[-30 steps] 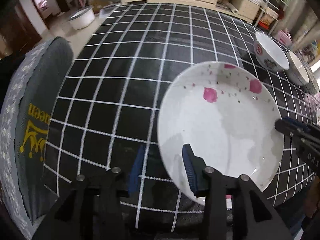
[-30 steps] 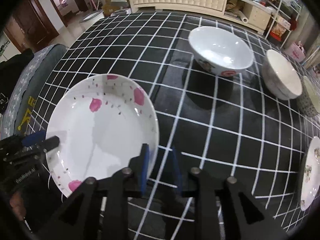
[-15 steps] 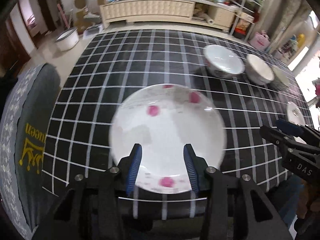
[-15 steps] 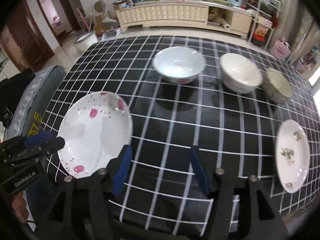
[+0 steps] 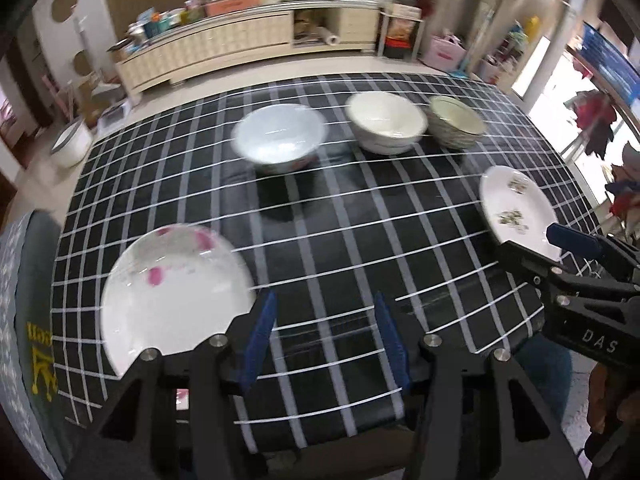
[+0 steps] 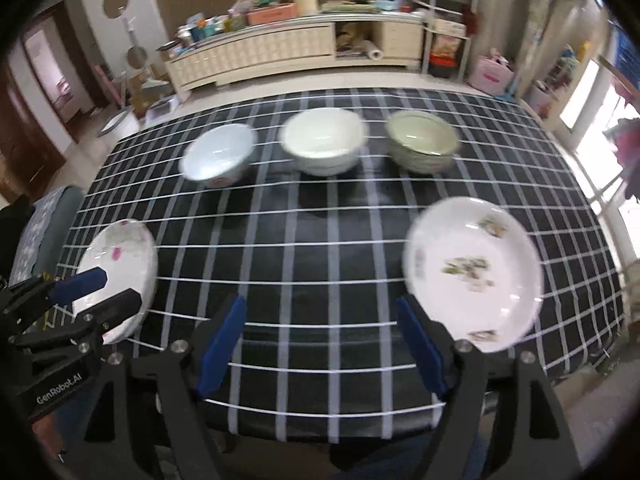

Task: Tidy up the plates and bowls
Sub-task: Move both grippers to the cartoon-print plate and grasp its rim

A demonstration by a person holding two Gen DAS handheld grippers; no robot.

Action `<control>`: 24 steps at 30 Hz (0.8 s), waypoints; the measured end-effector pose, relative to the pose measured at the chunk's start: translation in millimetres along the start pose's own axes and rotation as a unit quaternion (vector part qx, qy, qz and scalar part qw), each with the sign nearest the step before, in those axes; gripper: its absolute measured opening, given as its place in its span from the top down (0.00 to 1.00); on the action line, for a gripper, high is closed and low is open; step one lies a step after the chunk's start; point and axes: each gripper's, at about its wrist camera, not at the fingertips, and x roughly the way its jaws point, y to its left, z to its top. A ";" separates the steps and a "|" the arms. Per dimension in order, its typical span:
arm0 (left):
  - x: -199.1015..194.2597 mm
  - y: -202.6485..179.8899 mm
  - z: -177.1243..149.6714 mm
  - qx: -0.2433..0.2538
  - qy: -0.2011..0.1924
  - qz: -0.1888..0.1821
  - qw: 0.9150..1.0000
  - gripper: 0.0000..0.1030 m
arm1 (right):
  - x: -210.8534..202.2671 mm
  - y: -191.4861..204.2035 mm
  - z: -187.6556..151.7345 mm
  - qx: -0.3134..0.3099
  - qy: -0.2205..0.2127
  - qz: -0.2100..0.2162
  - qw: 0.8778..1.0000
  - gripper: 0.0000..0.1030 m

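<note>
A white plate with pink flowers (image 5: pixel 172 300) (image 6: pixel 120 268) lies at the table's front left. A second plate with green sprigs (image 5: pixel 516 208) (image 6: pixel 472 268) lies at the front right. Three bowls stand in a row at the back: pale blue-white (image 5: pixel 280 138) (image 6: pixel 218 156), cream (image 5: pixel 386 122) (image 6: pixel 324 140) and greenish (image 5: pixel 456 120) (image 6: pixel 422 140). My left gripper (image 5: pixel 324 320) (image 6: pixel 100 294) hovers just right of the pink plate, its jaws opening and empty. My right gripper (image 6: pixel 320 316) (image 5: pixel 540 246) hangs left of the sprig plate, its jaws opening wide with only cloth below.
A black cloth with a white grid (image 5: pixel 340 220) covers the table. A grey chair back with yellow print (image 5: pixel 32 340) stands at the left edge. A cream sideboard (image 6: pixel 280 52) and a white basin on the floor (image 5: pixel 72 146) lie beyond the table.
Both grippers have drawn back and up from the pink plate and swung right, so the whole table shows. The right jaws have spread wide; the left jaws have widened a little.
</note>
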 end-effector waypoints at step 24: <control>108.6 -142.0 61.7 0.079 0.066 -0.050 0.993 0.42 | 51.1 -169.4 -6.1 0.068 0.063 -0.077 0.993 0.08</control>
